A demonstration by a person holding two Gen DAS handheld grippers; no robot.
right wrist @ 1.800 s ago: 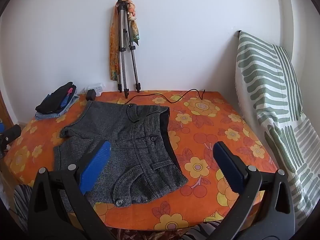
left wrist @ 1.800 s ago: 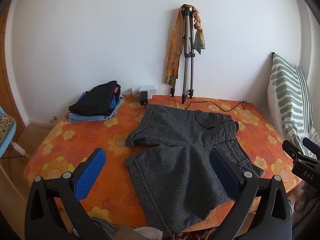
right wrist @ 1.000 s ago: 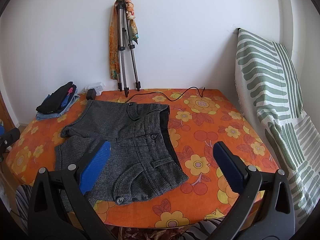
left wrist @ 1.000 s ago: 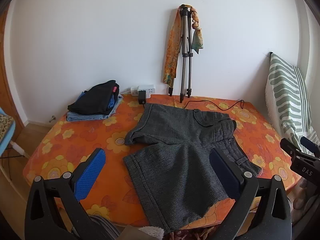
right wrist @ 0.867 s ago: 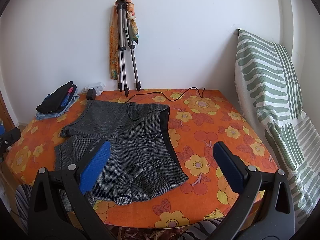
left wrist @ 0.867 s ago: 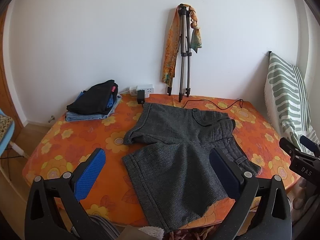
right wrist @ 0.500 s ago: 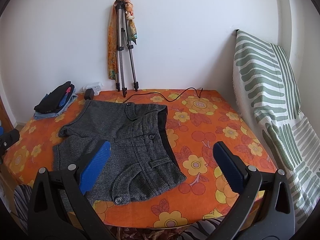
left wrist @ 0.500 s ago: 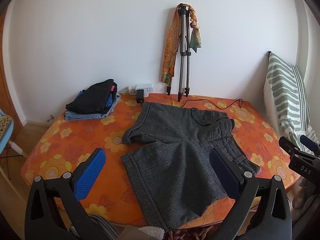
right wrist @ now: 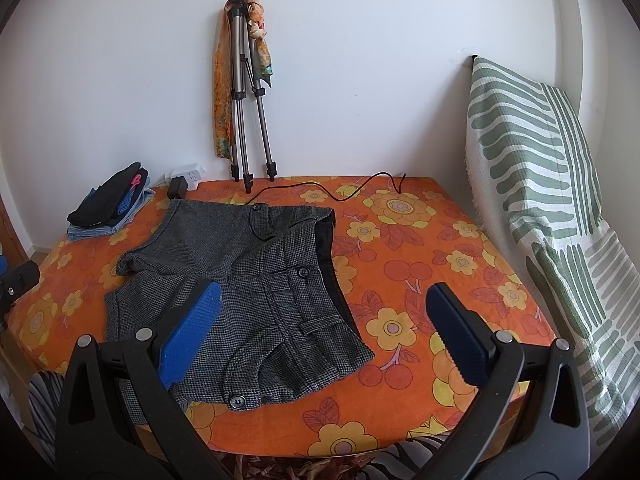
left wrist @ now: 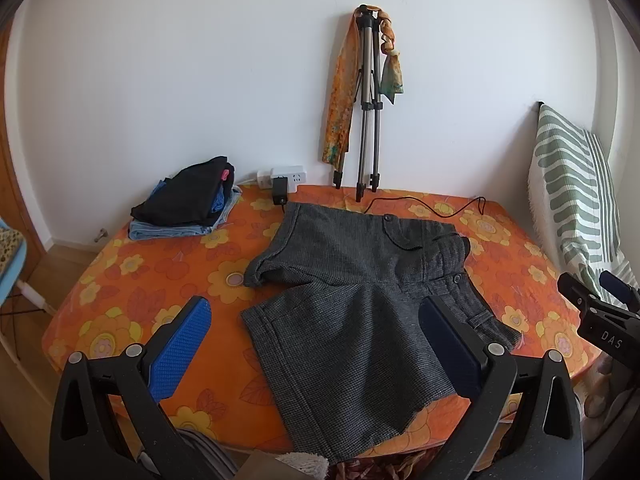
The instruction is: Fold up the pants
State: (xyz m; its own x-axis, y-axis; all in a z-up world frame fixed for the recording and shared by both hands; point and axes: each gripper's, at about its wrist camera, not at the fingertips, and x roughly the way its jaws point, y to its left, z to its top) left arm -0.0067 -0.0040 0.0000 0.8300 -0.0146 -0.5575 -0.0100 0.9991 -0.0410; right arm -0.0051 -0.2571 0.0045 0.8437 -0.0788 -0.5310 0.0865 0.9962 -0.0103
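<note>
shorts point(left wrist: 352, 320) flat, hem overhangs table point(left wrist: 132, 280) edge | both tongs point(left wrist: 316, 344) point(right wrist: 324, 332) agape, prob. above

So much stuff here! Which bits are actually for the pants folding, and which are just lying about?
For the job:
- grey shorts, spread flat on the orange floral cover
- left gripper, open
- right gripper, open

Just lying about:
- pile of folded clothes
- tripod with an orange scarf
- power strip
- black cable
- green striped cushion
</note>
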